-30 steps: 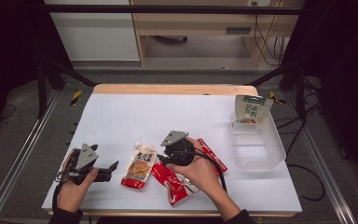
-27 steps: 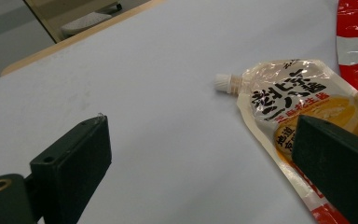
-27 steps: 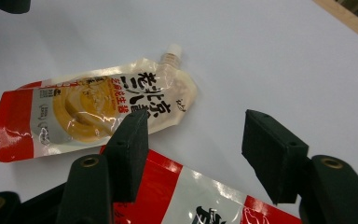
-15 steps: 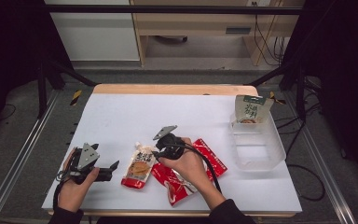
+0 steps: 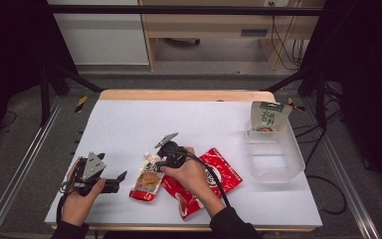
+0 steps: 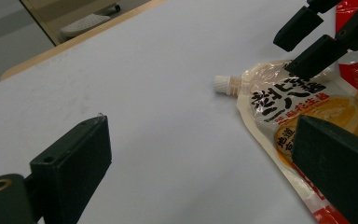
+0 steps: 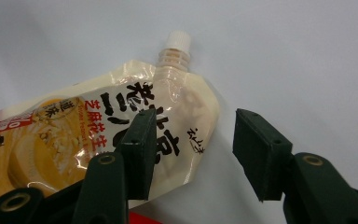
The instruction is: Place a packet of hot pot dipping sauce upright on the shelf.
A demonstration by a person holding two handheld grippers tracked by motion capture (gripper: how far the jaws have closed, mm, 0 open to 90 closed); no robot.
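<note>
My right gripper hangs over the spouted pouch, which lies flat on the white table near its front edge, left of the middle. In the right gripper view the jaws stand half apart and have just been closing: one jaw sits above the pouch's upper corner, the other beyond its edge over bare table, and neither pad presses it, so nothing is gripped. The pouch is glossy and cream-coloured at the top, with bold black characters, a yellow-orange picture lower down, a red band at the bottom and a small ribbed white cap. Its right edge meets a red packet under my right hand. My left gripper rests just left of the pouch, jaws wide and empty.
</note>
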